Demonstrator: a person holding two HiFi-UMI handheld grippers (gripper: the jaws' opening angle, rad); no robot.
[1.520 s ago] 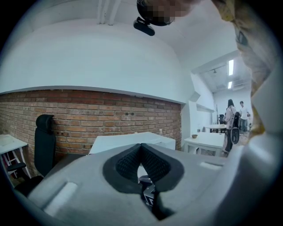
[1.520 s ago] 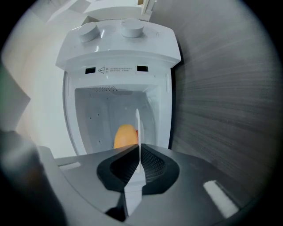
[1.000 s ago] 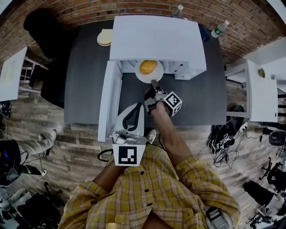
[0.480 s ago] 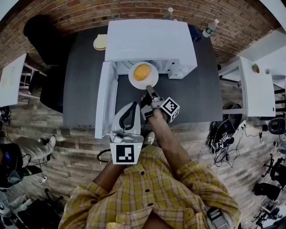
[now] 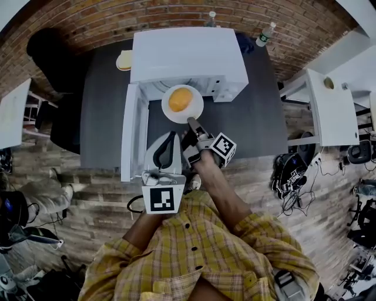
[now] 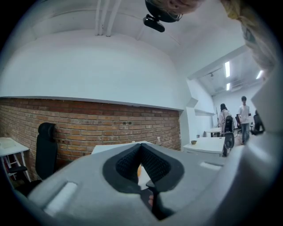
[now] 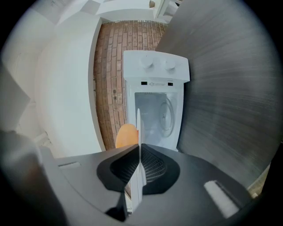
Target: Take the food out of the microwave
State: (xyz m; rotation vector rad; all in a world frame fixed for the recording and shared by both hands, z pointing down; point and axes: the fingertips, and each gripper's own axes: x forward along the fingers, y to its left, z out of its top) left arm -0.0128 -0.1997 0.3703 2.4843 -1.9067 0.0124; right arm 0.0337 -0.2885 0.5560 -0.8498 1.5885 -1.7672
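The microwave stands at the back of the desk, with the wall behind it and its door swung out to the left. Just before its opening is the plate with the food on it, its near rim pinched in the right claw. The left claw is nearer the person, between the door and the right claw. A second plate lies left of the microwave. A bottle stands behind the microwave, and a second bottle stands past its right corner. Another desk stands well apart to the right.

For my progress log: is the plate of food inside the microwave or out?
Out. The plate with orange food hangs before the open microwave, its rim clamped in the right gripper; the cavity looks empty.
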